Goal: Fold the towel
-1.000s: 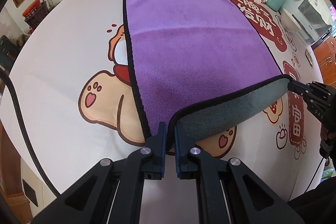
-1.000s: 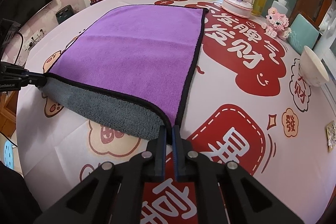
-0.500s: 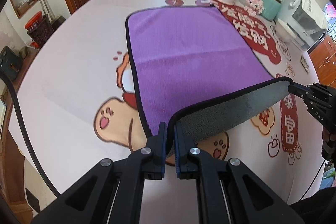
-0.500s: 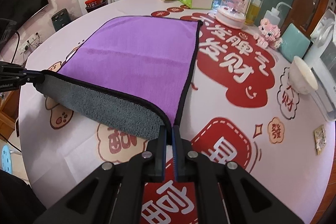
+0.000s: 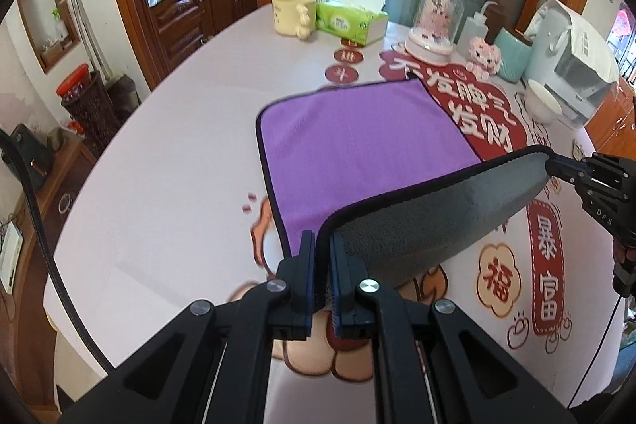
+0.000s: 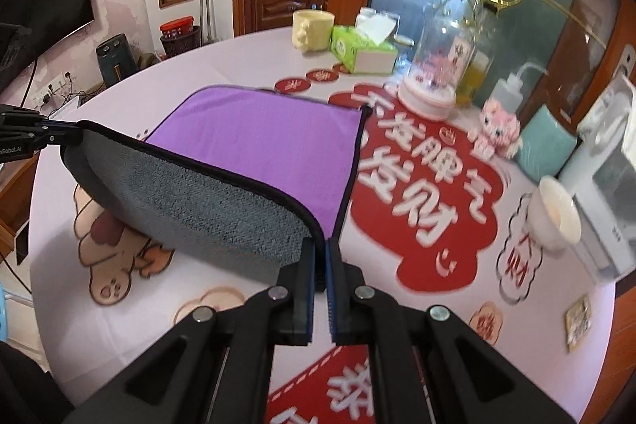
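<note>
The towel (image 5: 357, 142) is purple on top and grey underneath, with a black hem. Its far half lies flat on the table. My left gripper (image 5: 322, 245) is shut on its near left corner. My right gripper (image 6: 322, 253) is shut on its near right corner. Both corners are lifted above the table, so the near edge hangs between them with the grey underside (image 6: 190, 201) facing me. The right gripper also shows in the left wrist view (image 5: 556, 163), and the left gripper in the right wrist view (image 6: 59, 134).
The round table (image 5: 167, 153) has a cartoon cloth. Along its far side stand a cream mug (image 5: 292, 12), a green tissue box (image 5: 351, 22), a glass dome (image 5: 435, 22), a squeeze bottle (image 6: 510, 84), a pink toy (image 6: 497, 132), a white bowl (image 6: 556, 213) and an appliance (image 5: 576, 66).
Both grippers have risen and moved forward with the near corners. More grey underside shows, less purple lies flat, and the far objects are closer.
</note>
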Action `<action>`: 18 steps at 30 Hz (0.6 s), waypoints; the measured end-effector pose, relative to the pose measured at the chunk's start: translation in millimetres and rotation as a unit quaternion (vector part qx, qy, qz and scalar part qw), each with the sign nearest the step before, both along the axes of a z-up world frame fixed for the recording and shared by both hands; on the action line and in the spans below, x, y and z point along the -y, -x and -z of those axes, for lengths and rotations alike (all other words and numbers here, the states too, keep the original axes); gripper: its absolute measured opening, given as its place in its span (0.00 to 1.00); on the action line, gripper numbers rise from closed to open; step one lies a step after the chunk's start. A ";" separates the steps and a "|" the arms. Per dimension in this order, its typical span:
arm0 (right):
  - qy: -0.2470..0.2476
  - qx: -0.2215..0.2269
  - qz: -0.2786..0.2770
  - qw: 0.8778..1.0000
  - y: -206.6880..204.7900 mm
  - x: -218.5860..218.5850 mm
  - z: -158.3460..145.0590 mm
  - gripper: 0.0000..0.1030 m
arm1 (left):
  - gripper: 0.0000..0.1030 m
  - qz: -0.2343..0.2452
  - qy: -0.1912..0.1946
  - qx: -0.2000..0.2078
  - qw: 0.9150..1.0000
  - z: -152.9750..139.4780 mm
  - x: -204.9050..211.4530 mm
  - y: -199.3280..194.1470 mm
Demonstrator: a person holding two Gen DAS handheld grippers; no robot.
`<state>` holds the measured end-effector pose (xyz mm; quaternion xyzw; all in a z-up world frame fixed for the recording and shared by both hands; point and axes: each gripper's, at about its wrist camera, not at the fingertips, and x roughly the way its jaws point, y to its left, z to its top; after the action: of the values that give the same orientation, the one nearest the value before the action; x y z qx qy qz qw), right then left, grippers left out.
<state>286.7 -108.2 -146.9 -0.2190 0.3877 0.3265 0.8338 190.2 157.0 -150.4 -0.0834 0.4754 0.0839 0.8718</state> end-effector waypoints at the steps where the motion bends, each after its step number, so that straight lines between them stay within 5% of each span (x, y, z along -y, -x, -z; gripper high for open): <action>1: -0.001 0.004 0.000 1.000 -3.1 -2.4 -1.6 0.04 | 0.05 0.000 -0.003 0.004 1.000 -2.1 -3.0 -3.9; 18: -0.037 0.042 0.028 0.998 -64.6 -46.2 -5.3 0.04 | 0.05 -0.011 -0.038 0.054 0.998 -17.5 -53.7 -75.2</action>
<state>351.3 -62.0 -141.6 -0.1907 0.3461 0.3080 0.8654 265.4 210.7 -132.8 -0.0600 0.4235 0.1066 0.8976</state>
